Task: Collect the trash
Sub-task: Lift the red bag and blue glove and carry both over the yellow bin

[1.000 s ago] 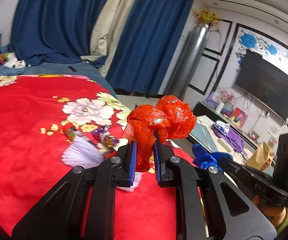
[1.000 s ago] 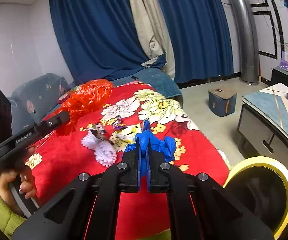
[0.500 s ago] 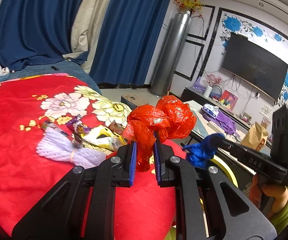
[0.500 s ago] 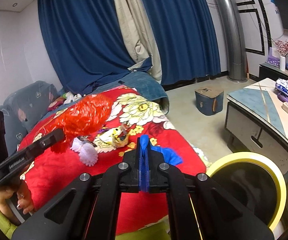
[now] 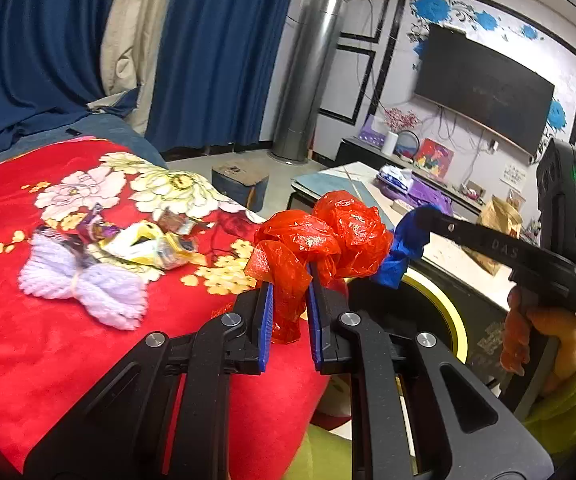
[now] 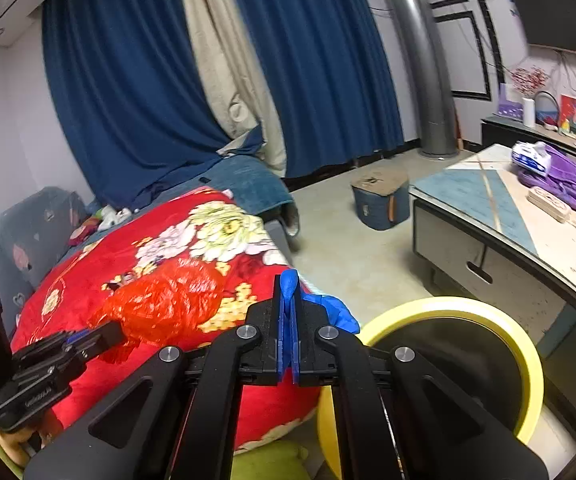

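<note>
Carrying trash toward the yellow-rimmed bin (image 6: pixel 528 360), the right gripper (image 6: pixel 288 320), nearer, pinches a blue scrap (image 6: pixel 330 310); the left gripper (image 5: pixel 290 304) clamps red plastic (image 5: pixel 328 240).

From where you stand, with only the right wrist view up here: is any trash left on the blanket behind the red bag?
Observer: Yes. A yellow wrapper lies on the blanket, hidden from your view.
Operator: Anything else there?
Observer: A white yarn bundle beside it, touching some small wrappers.
Operator: Is the left tool gripping the red bag firmly?
Observer: The left tool is shut on the red bag, pinching a lower fold; most of the bag bulges above the fingers.
</note>
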`<state>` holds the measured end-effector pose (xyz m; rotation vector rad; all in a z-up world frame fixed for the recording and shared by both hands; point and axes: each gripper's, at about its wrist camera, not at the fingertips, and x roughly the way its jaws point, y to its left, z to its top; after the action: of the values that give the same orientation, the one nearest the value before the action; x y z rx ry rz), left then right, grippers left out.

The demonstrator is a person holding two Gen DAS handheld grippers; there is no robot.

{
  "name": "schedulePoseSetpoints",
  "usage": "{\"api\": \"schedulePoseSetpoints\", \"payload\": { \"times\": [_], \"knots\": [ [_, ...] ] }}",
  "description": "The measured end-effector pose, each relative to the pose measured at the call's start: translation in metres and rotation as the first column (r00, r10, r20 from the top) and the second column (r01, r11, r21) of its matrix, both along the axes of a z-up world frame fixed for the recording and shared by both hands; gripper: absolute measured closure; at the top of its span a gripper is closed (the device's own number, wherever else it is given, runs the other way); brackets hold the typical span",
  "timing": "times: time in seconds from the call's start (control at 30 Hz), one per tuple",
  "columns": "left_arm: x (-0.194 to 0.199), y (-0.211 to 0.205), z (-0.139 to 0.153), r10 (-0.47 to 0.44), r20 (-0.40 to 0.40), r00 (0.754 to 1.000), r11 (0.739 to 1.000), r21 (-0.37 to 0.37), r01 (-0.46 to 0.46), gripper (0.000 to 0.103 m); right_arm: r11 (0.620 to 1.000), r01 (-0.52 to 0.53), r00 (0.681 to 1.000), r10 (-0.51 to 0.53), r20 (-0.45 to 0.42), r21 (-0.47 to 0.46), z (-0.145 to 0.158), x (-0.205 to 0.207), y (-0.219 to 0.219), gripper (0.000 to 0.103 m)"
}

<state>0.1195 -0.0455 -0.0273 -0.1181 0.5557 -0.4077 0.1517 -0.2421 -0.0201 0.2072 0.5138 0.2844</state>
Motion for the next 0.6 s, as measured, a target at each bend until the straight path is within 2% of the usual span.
{"api": "schedulePoseSetpoints", "payload": {
  "times": [0.33,0.6],
  "knots": [
    [-0.001,-0.042,-0.012,-0.086,-0.016,0.996,0.994,0.066,0.087,0.093,0.995,0.097,0.995,-0.097,-0.022,0.018,-0.008,-0.003,-0.038,0.1],
    [-0.004,-0.078,-0.023,-0.162,-0.036,0.986,0.978,0.127,0.165,0.093,0.986,0.163,0.986,-0.162,-0.029,0.035,-0.012,-0.007,-0.066,0.1]
  ]
}}
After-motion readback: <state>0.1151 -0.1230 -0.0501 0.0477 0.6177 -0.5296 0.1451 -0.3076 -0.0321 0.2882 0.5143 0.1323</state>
